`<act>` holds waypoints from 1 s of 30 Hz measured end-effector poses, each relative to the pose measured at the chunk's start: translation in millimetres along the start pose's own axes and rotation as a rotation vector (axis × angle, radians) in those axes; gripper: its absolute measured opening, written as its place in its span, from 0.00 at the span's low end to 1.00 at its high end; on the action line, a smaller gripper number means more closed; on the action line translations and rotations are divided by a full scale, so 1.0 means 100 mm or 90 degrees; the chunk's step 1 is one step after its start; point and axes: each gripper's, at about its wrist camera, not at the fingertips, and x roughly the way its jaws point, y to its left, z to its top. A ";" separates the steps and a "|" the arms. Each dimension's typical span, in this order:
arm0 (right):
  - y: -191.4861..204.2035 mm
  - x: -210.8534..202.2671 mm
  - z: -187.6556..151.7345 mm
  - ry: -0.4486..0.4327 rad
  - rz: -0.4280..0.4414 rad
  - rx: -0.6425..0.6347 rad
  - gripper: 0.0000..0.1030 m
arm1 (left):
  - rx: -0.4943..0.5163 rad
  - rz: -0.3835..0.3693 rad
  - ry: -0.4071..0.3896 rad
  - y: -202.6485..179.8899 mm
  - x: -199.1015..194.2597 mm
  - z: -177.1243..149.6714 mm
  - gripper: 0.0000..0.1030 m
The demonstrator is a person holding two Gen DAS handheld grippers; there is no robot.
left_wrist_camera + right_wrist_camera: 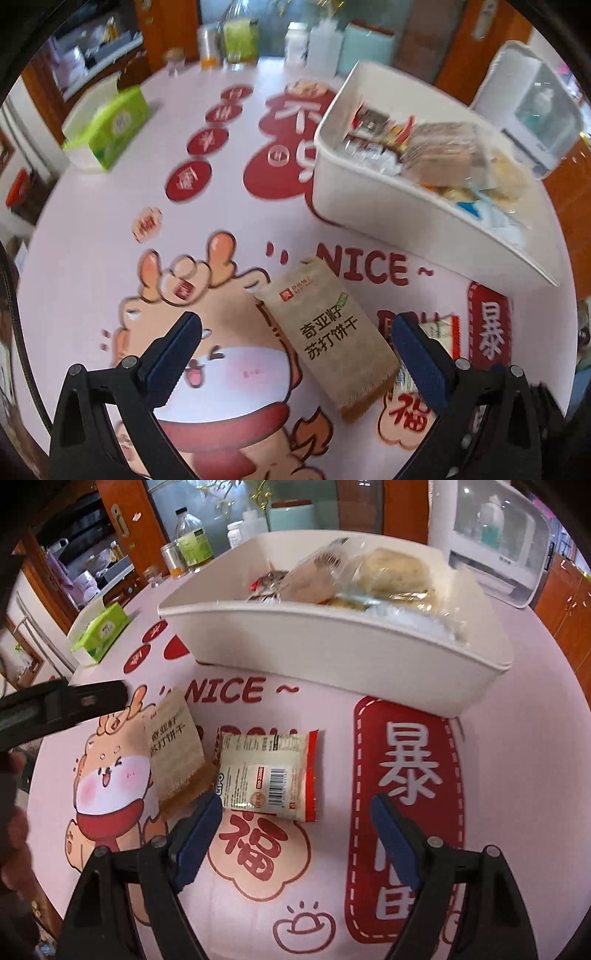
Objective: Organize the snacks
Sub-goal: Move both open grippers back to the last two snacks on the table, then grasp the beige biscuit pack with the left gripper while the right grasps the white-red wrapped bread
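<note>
A brown cracker packet lies flat on the printed tablecloth, between the wide-apart fingers of my left gripper, which stands open above it without touching. The same cracker packet shows in the right wrist view, left of a white-and-red snack packet. My right gripper is open, its fingers straddling the near end of that white-and-red packet, pads clear of it. A white bin holding several wrapped snacks stands beyond both packets; the bin fills the middle of the right wrist view.
A green tissue box sits at the table's far left. Bottles and jars line the far edge. A white appliance stands behind the bin. The left gripper's body reaches in from the left of the right wrist view.
</note>
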 end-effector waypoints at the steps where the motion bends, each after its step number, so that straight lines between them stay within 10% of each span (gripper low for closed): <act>1: 0.02 0.04 -0.01 0.003 0.005 -0.005 0.81 | -0.007 0.002 0.007 -0.01 0.08 0.01 0.99; 14: 0.17 0.37 0.00 0.033 0.032 -0.037 0.84 | -0.022 0.056 0.055 0.06 0.54 -0.08 0.99; 30: 0.47 0.51 0.04 -0.004 -0.025 -0.115 0.89 | -0.059 0.012 0.081 0.61 0.47 -0.37 1.00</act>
